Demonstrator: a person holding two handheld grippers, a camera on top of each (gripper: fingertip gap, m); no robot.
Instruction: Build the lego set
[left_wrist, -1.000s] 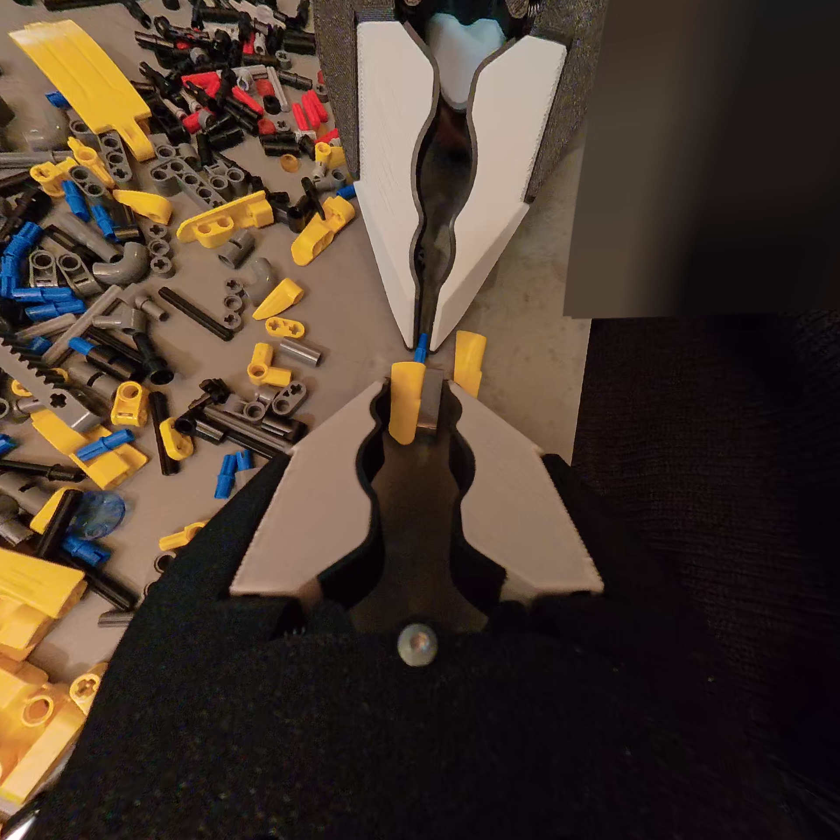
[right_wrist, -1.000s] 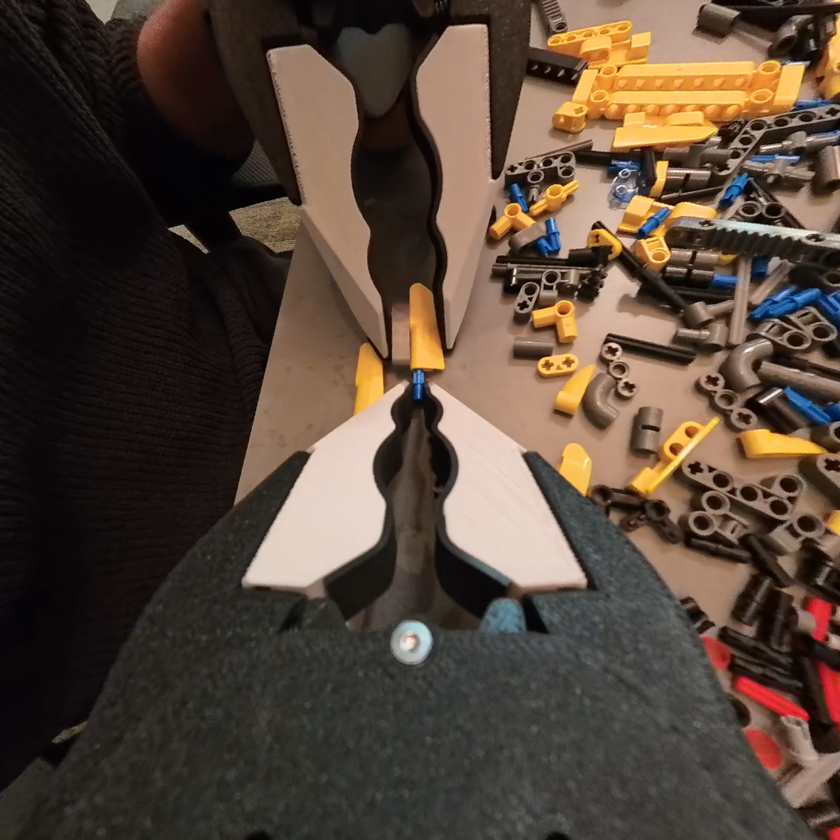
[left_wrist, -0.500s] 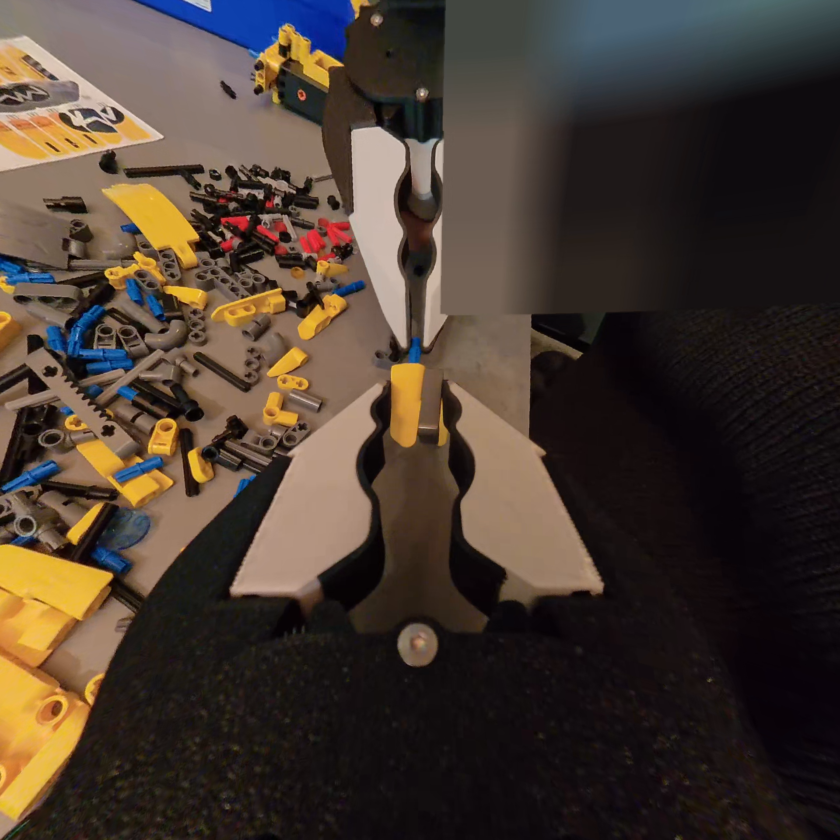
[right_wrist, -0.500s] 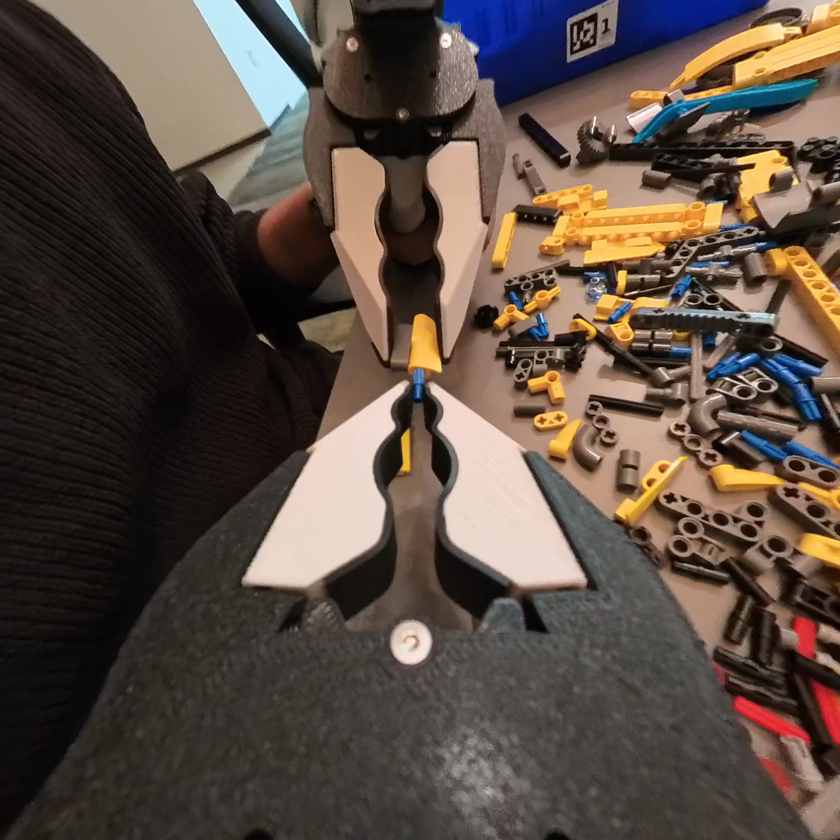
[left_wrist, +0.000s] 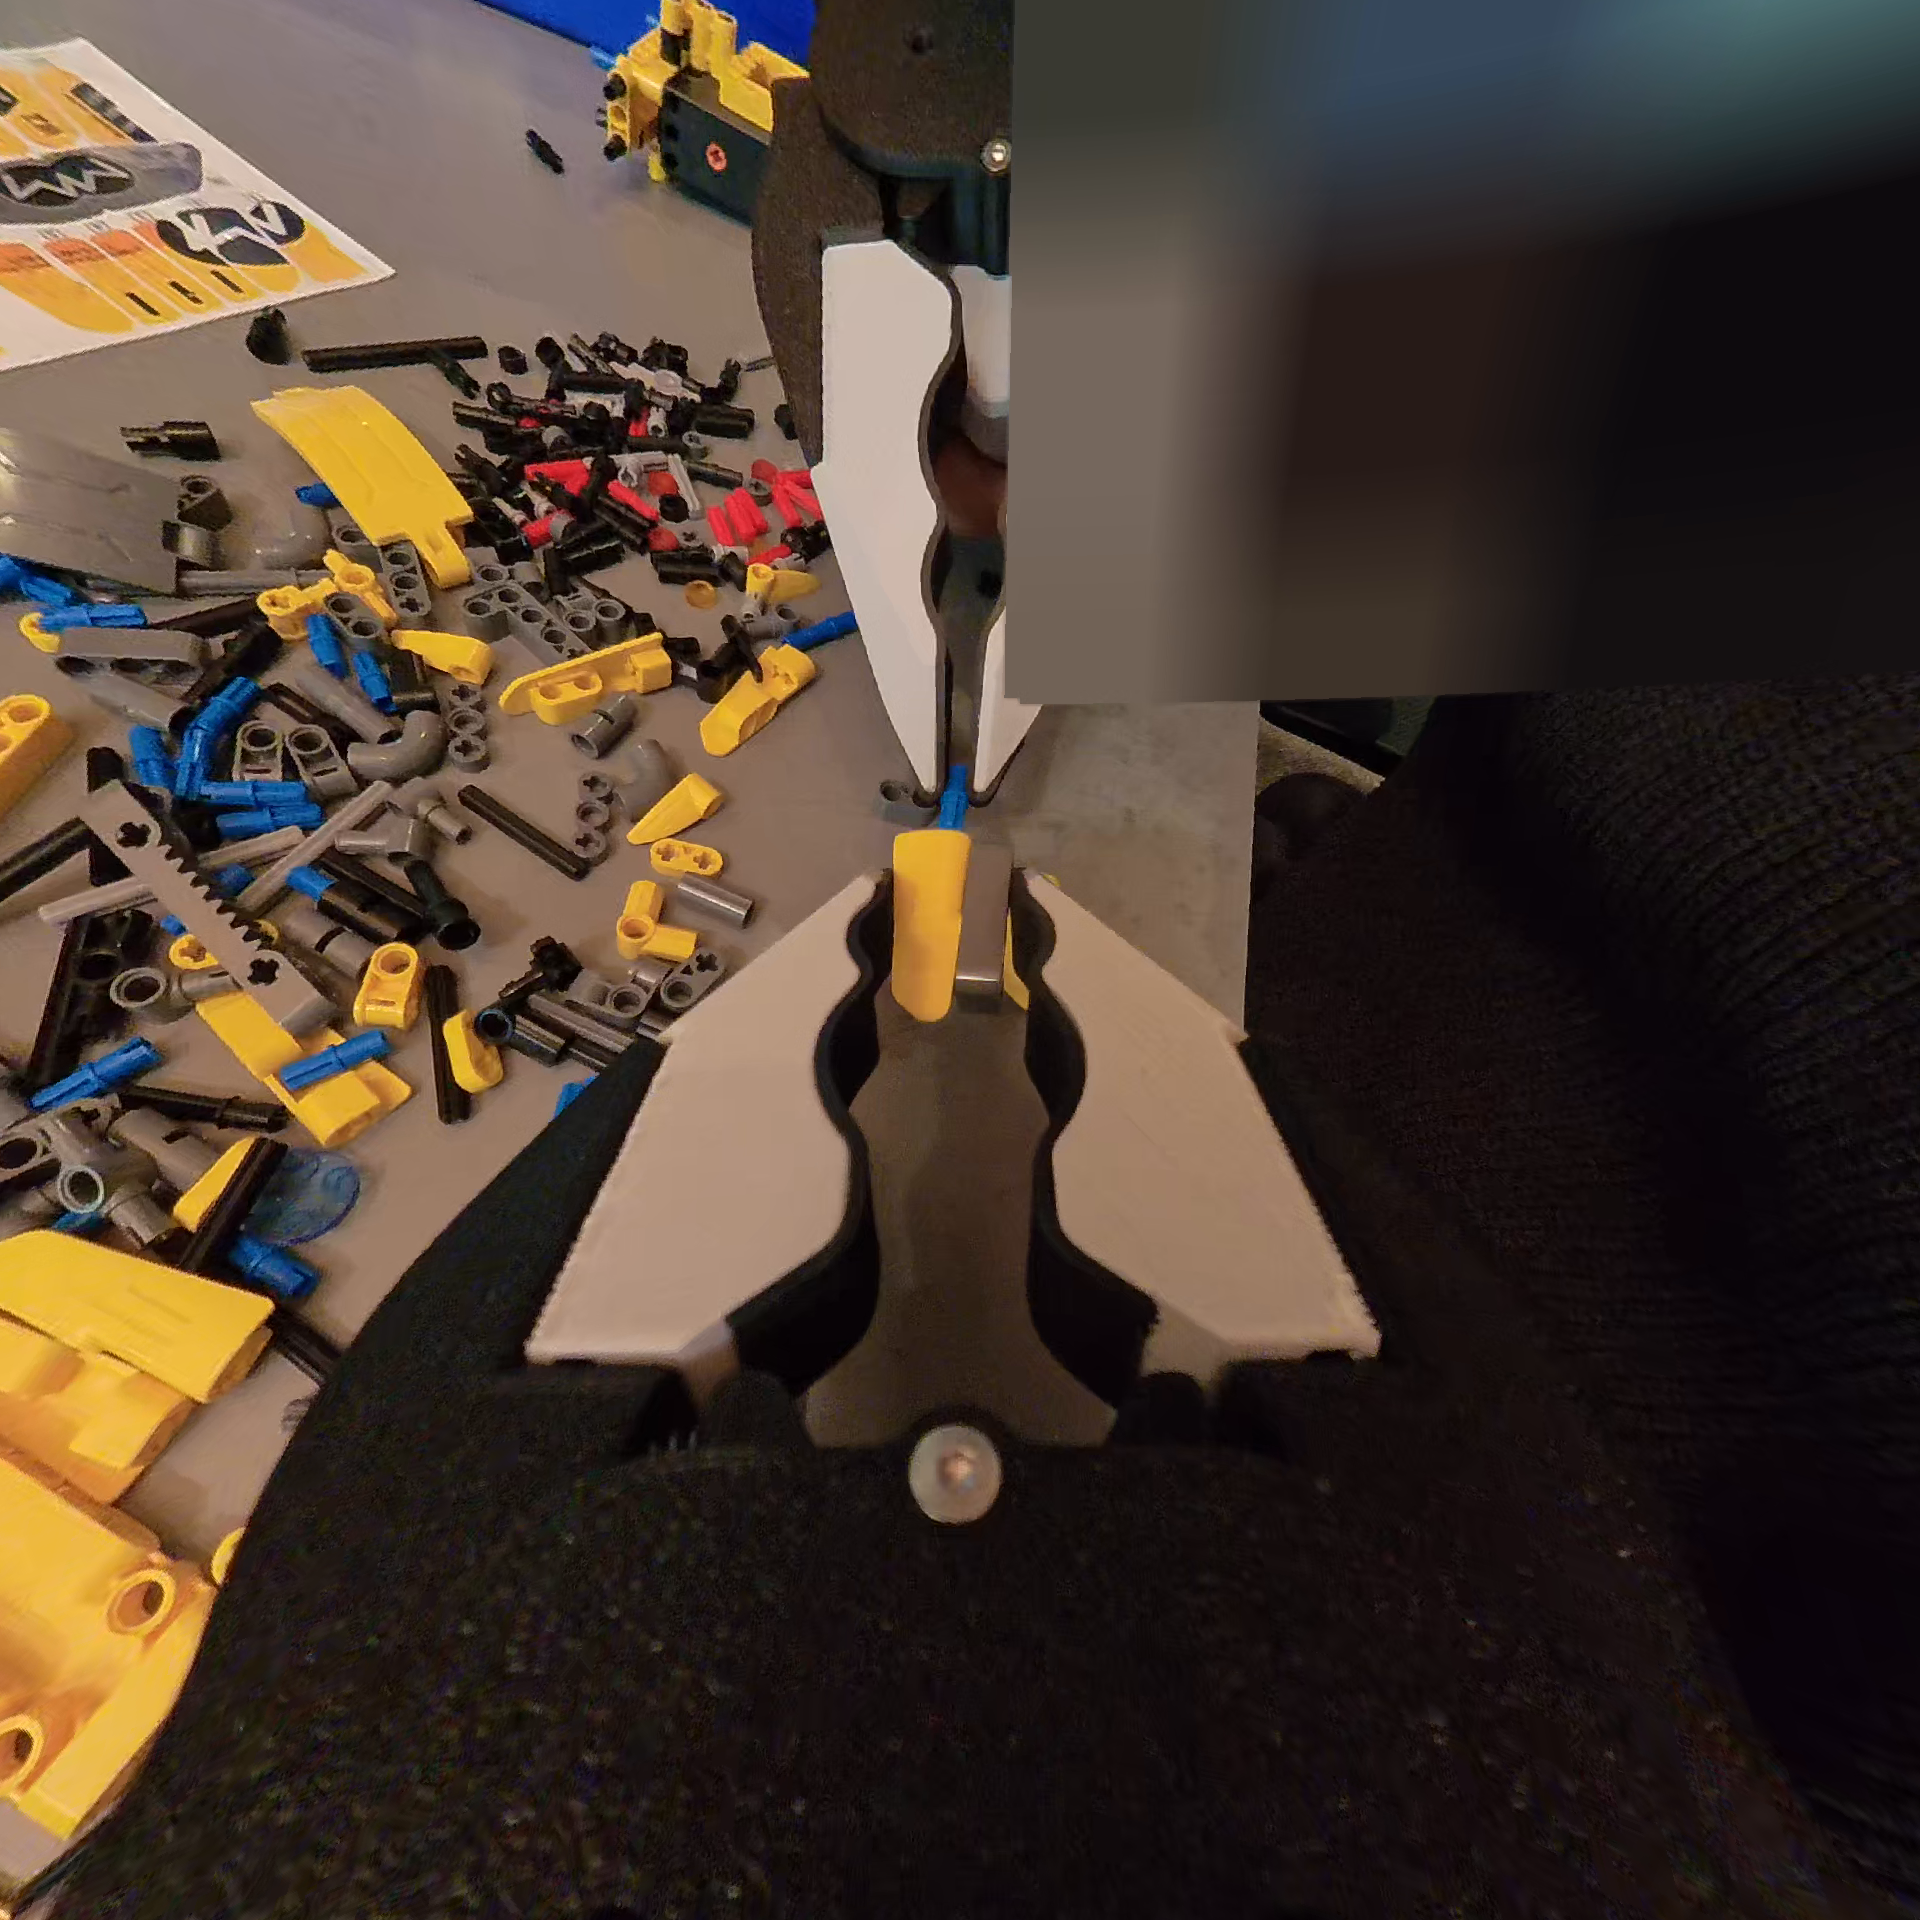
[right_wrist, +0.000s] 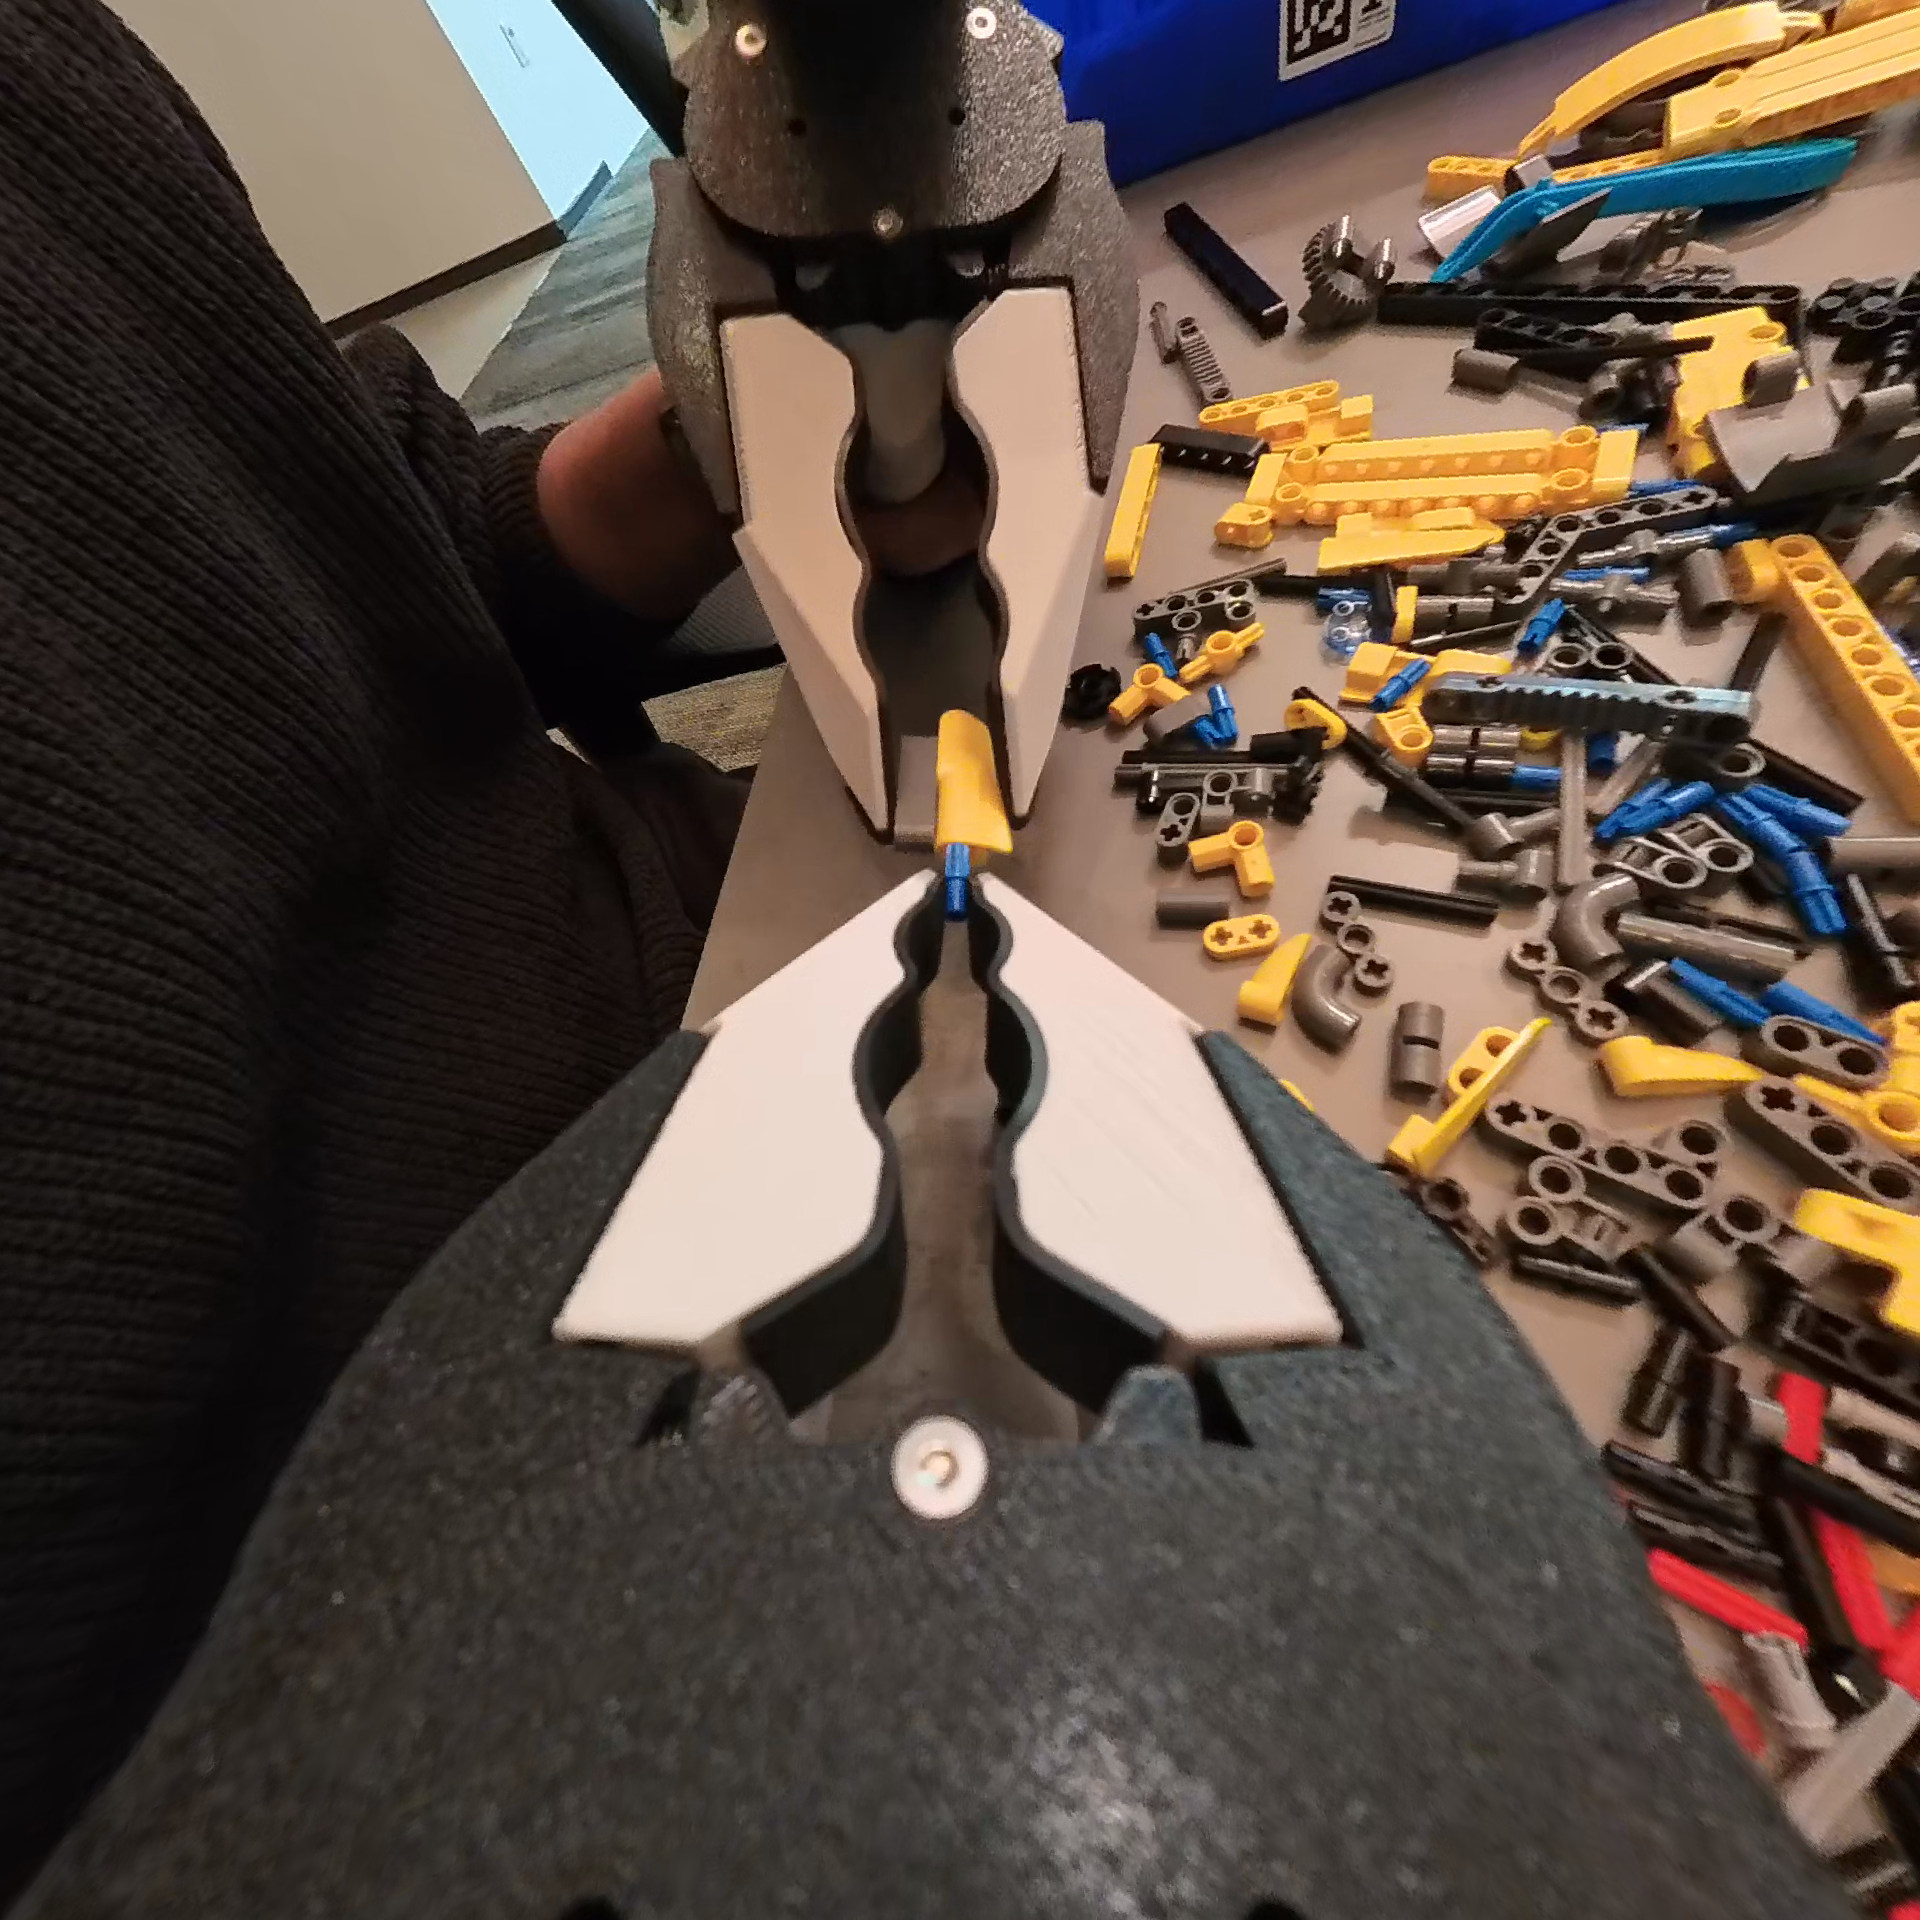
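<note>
The left tool (left_wrist: 951, 883) is pressed together on a small assembly of a yellow piece (left_wrist: 928, 920) and a grey piece (left_wrist: 985, 935) set side by side, pinched upright between its tips. The right tool (right_wrist: 954, 894) faces it tip to tip and pinches a slim blue pin (right_wrist: 954, 883), whose free end points at the yellow piece and sits just beside it; whether pin and piece touch cannot be told. Both tools hang above the near edge of the grey tabletop (left_wrist: 1132, 831), beside a person's dark knitted sleeve (right_wrist: 260, 831). Loose building pieces in yellow, grey, black, blue and red (left_wrist: 416, 779) lie scattered across the tabletop, well apart from the tips. A printed sheet (left_wrist: 145, 218) lies at the far side.
</note>
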